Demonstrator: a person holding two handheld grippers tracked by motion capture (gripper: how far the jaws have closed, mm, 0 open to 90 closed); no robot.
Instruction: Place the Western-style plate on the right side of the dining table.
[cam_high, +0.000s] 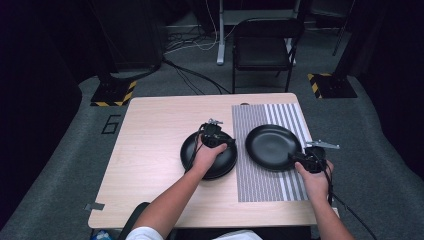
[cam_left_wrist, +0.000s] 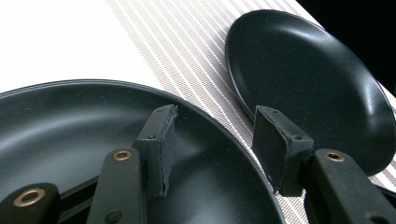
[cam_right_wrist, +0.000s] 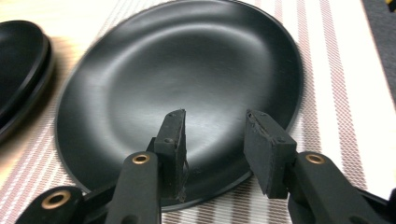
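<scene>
Two black plates lie stacked (cam_high: 192, 151) on the wooden table (cam_high: 150, 130), left of a striped placemat (cam_high: 265, 187). A single black plate (cam_high: 272, 145) lies on the mat. My left gripper (cam_high: 216, 135) hovers over the stack's far right rim, open: one pad is over the top plate (cam_left_wrist: 70, 121), the other is past its rim toward the single plate (cam_left_wrist: 303, 70). At that plate's near right rim is my right gripper (cam_high: 300, 159), also open. Its pads (cam_right_wrist: 175, 140) stand apart above the plate (cam_right_wrist: 187, 60), with bare plate surface showing between them.
The placemat (cam_right_wrist: 336, 70) reaches the table's right edge. A black folding chair (cam_high: 262, 47) stands behind the table, with cables on the floor around it. Bare wood lies left of the stack (cam_right_wrist: 18, 60).
</scene>
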